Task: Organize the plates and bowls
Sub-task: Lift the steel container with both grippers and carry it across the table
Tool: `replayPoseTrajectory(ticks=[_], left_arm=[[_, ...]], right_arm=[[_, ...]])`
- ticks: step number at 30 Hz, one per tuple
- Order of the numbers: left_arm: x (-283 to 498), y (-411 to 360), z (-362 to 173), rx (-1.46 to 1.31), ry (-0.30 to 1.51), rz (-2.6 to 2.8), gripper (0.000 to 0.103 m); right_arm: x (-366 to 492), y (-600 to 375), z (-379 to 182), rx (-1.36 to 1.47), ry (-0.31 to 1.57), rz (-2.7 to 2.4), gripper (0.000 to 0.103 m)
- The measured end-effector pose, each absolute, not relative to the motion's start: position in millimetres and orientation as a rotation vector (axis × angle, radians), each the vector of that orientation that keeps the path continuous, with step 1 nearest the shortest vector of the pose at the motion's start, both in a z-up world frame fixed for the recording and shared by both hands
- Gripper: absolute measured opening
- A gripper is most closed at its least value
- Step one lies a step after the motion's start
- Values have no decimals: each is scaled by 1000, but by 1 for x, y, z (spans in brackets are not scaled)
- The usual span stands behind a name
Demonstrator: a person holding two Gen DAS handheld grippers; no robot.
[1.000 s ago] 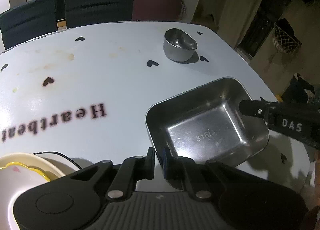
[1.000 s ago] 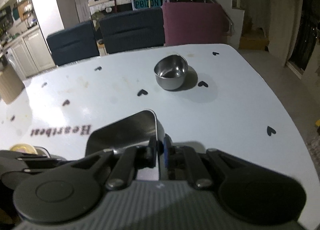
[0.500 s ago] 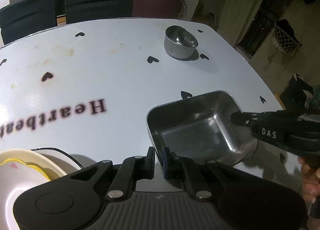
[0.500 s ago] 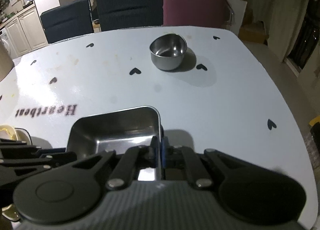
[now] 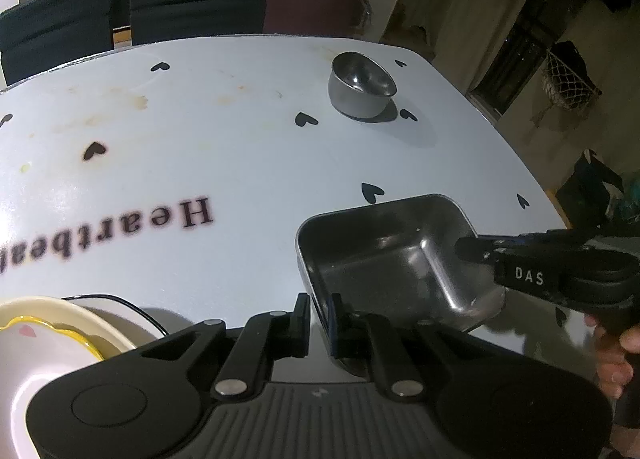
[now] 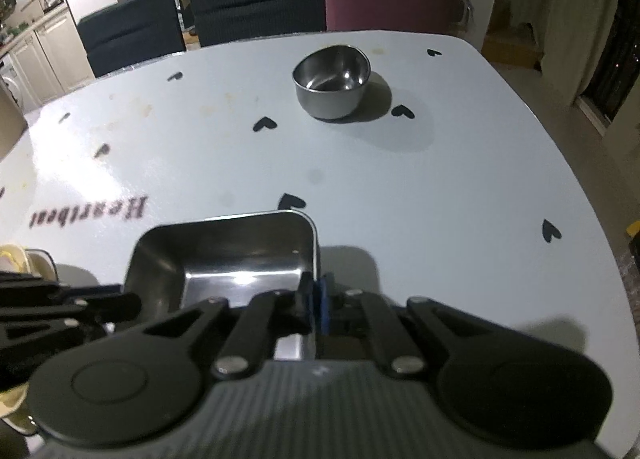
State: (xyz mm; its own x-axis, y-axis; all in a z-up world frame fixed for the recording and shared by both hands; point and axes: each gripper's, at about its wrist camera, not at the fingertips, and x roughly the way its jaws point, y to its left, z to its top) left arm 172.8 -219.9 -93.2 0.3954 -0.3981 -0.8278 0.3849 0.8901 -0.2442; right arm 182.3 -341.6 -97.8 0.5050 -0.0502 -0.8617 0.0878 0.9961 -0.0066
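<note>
With the steel tray [image 5: 392, 259] pinched by opposite rims between the clenched left gripper [image 5: 320, 313] and right gripper [image 6: 316, 301], it is best kept level and lowered evenly, well short of the round bowl [image 6: 331, 84] at twelve o'clock.

cream bowl [image 5: 48, 343] cut off at left edge, steel tray's [image 6: 224, 255] near wall behind gripper body

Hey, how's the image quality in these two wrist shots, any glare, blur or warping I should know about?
Left wrist view: glare whitens the table at far left, the printed lettering looks smeared, and fisheye bends the table edge. Right wrist view: softer overall, a bright glint in the steel tray, a broad shadow beside the round bowl, dim background.
</note>
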Motion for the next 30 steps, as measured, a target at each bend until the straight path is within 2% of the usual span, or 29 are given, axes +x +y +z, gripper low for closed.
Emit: replayPoseTrajectory(ticks=[5,30], left_arm=[[173,-219,-93,-14,1053,-500,11],[194,-222,-98,-54,1029,-507,17]], right_arm=[[188,-353,-108,97,1077,-70,14],[209,-380,-116,230,1042,-39,13]])
